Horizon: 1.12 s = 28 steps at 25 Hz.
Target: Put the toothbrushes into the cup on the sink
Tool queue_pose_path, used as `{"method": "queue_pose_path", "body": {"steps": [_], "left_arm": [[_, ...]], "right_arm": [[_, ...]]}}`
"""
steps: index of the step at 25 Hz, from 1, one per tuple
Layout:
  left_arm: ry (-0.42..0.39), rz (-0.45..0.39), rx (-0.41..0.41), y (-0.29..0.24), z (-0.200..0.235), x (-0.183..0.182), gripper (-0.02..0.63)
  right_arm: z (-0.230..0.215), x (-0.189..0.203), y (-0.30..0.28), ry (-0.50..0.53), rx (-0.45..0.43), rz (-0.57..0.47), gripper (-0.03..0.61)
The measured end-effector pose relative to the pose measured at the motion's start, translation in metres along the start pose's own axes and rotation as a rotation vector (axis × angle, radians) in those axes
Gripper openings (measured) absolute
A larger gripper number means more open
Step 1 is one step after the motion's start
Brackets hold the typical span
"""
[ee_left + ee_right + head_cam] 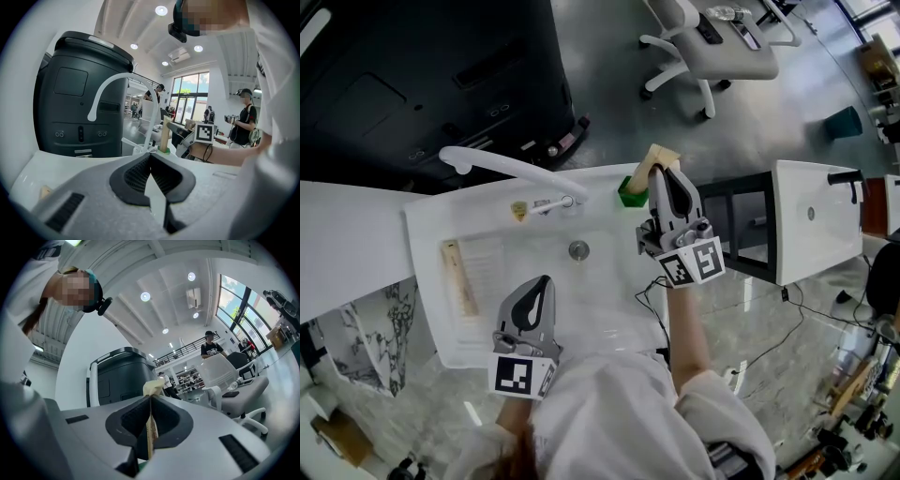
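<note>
The right tongs (pixel 660 171) clamp the toothbrush (pixel 662 154), probably light, stiff and slick-sleeved, by the cup (pixel 630 193) at the sink's (pixel 422 225) one o'clock; left tongs (pixel 546 280) closed, empty.

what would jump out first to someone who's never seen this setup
At the back right corner of the white sink, the right gripper is clamped on a beige packaged toothbrush just above the green cup. A second toothbrush lies in the basin's left side, and the left gripper hangs shut and empty over its near part.
</note>
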<state>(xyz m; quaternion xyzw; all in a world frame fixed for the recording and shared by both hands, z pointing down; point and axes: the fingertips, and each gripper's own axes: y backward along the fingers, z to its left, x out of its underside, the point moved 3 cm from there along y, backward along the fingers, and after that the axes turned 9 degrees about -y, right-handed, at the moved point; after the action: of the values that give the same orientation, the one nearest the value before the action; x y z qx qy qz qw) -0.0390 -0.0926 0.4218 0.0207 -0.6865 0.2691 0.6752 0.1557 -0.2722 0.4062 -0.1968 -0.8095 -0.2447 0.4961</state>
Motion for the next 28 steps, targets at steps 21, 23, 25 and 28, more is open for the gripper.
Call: {"method": "queue_pose_path", "body": {"steps": [21, 23, 25, 28], "left_arm": [[0.002, -0.015, -0.001, 0.004, -0.001, -0.003, 0.012], [0.003, -0.015, -0.003, 0.005, 0.000, -0.003, 0.014], [0.002, -0.016, -0.005, 0.006, 0.000, -0.003, 0.014], [0.003, -0.018, -0.005, 0.007, 0.000, -0.003, 0.012]], "right_arm": [[-0.013, 0.034, 0.002, 0.036, 0.047, 0.120, 0.021], [-0.014, 0.034, 0.001, 0.034, 0.054, 0.124, 0.021], [-0.015, 0.034, 0.001, 0.037, 0.064, 0.133, 0.023], [-0.017, 0.037, 0.001, 0.033, 0.068, 0.151, 0.042]]}}
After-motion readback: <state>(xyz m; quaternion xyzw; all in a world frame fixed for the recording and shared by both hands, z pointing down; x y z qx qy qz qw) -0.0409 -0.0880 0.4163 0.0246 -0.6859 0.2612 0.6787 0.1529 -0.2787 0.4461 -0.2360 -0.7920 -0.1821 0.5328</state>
